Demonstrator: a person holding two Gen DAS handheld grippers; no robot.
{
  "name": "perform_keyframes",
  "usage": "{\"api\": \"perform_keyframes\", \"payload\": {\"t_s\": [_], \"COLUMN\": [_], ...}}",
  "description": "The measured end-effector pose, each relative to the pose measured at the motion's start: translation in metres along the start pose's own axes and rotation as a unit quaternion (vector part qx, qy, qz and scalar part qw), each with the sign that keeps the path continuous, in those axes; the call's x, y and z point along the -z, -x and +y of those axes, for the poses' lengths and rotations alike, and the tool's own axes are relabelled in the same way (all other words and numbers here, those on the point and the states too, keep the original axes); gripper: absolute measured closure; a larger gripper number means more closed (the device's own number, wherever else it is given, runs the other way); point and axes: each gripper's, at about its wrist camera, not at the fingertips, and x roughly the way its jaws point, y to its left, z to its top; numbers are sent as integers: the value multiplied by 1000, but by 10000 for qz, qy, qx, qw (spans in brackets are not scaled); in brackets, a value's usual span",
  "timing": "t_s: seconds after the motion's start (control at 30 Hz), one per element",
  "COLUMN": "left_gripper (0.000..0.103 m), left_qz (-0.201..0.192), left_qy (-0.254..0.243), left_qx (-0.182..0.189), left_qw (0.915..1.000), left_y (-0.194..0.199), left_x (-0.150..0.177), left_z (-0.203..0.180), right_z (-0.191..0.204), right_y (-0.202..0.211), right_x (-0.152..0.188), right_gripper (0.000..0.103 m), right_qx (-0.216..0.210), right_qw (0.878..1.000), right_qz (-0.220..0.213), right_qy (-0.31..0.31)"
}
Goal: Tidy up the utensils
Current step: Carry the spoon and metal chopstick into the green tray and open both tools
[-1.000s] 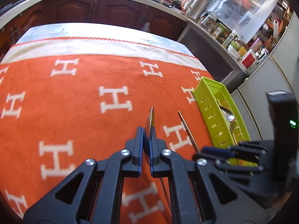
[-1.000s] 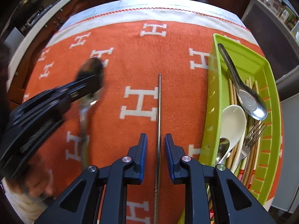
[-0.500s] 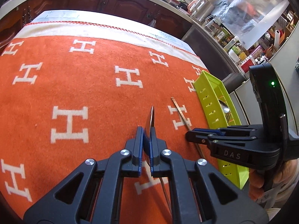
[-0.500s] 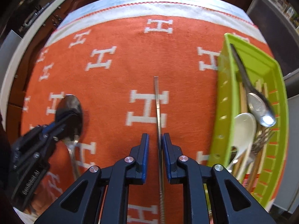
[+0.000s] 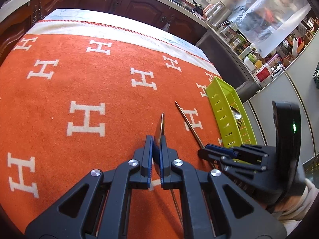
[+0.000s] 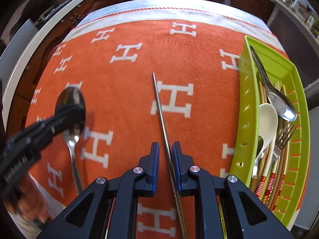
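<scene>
My left gripper point(image 5: 156, 139) is shut on the bowl of a metal spoon point(image 5: 160, 126), seen edge-on between its pads. In the right wrist view that spoon point(image 6: 72, 97) hangs level over the cloth at the left, with the left gripper point(image 6: 77, 115) clamped across its bowl. A thin metal chopstick point(image 6: 159, 107) lies slanted on the cloth. Its near end runs between the narrowed jaws of my right gripper point(image 6: 165, 149), against the right pad, with cloth showing on its left. The right gripper point(image 5: 201, 152) tips sit at the chopstick point(image 5: 188, 123).
An orange cloth point(image 6: 123, 83) with white H marks covers the table. A lime green tray point(image 6: 299, 87) at the right edge holds a metal spoon, a white spoon, forks and wooden chopsticks. Beyond the tray point(image 5: 221, 93) stands a cluttered counter point(image 5: 249, 55).
My right jaws narrowed around the chopstick, which now slants between them instead of lying straight. The left gripper carried the spoon down and left in the right wrist view.
</scene>
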Motion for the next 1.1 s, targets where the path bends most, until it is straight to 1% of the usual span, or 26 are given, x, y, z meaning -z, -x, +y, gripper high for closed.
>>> {"api": "perform_keyframes", "payload": {"t_s": [0.07, 0.17, 0.2, 0.23, 0.33, 0.47, 0.6, 0.73, 0.83, 0.97, 1.0, 1.1], "left_gripper": [100, 100, 100, 100, 100, 99, 99, 99, 99, 99, 99, 99], "left_qz": [11, 21, 21, 14, -18, -93, -116, -115, -71, 4, 11, 14], "left_qy": [-26, -61, -71, -83, -148, -290, -504, -797, -1026, -1354, -1422, -1671], "left_qx": [3, 15, 15, 3, -63, -140, -77, 201, 404, 626, 637, 569], "left_qw": [10000, 10000, 10000, 10000, 9999, 9994, 9986, 9966, 9939, 9888, 9878, 9843], "left_y": [1, 3, 4, 5, 11, 23, 37, 50, 55, 58, 58, 52], "left_x": [2, 3, 4, 5, 5, 4, 2, -1, -5, -13, -15, -23], "left_z": [-2, -6, -8, -9, -14, -26, -48, -82, -114, -161, -172, -206], "right_z": [5, 3, 1, -4, -15, -26, -37, -66, -95, -141, -155, -190], "right_y": [3, 7, 8, 9, 13, 17, 40, 80, 106, 127, 129, 126], "right_x": [12, 23, 25, 26, 32, 27, 25, 31, 41, 60, 66, 79], "right_gripper": [89, 91, 96, 97, 98, 98, 98, 98, 98, 98, 98, 98], "right_qx": [125, 124, 38, -72, -278, -615, -1114, -1474, -1450, -1169, -1023, -862], "right_qw": [9994, 9984, 9985, 9986, 9979, 9953, 9868, 9747, 9682, 9623, 9614, 9574], "right_qz": [-236, -480, -505, -521, -578, -633, -876, -1261, -1537, -1799, -1850, -1867], "right_qy": [230, 268, 194, 96, -91, -395, -782, -1112, -1340, -1672, -1763, -2029]}}
